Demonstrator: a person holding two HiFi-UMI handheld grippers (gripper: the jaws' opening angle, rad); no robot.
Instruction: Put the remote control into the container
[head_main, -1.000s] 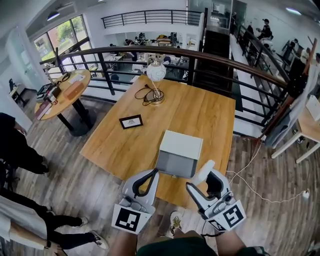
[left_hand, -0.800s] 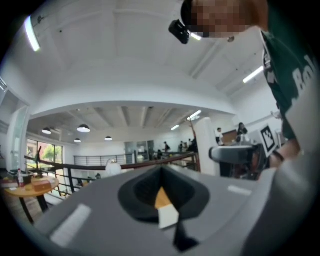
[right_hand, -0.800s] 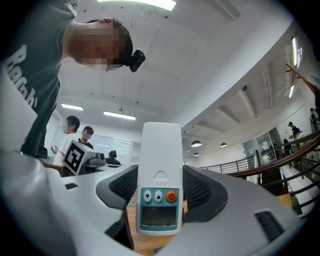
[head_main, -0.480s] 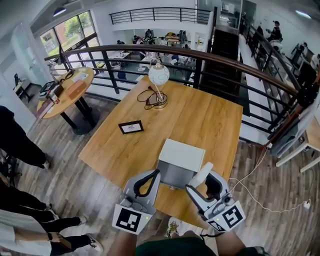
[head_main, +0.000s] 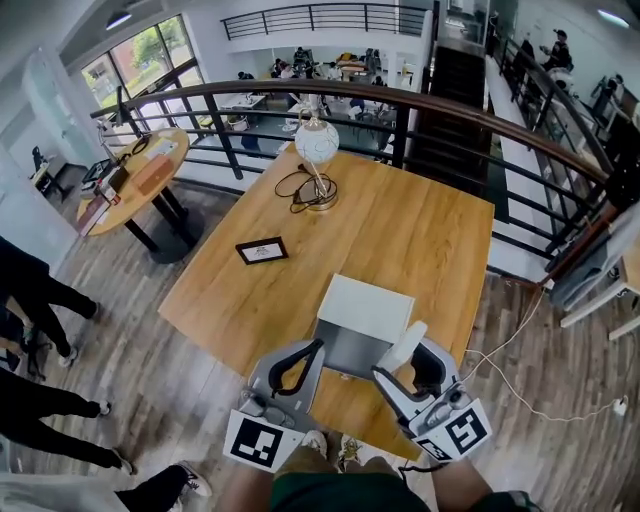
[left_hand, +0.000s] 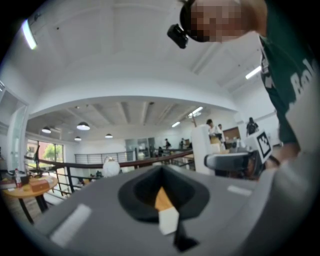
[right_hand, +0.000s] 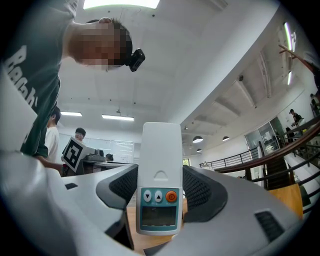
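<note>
R hand-held gripper (right_hand: 160, 192) clamped on remote control (right_hand: 161, 150); L hand-held gripper (left_hand: 162, 192) closed, empty.

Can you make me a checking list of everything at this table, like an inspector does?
Surface: wooden table, on a wood floor.
Job's things: remote control held upright in the right tool, not yet inside; grey-and-white container near the table's close edge, just ahead of both tools.
Clutter: globe lamp at the far edge; small picture frame lying flat.
Tools: left tool shut, nothing in it; right tool shut on the remote control.
Cables: lamp cord coiled by the lamp's base; white cable on the floor at the right.
Surroundings: railing behind the table; round table at the left; people standing at the left.
</note>
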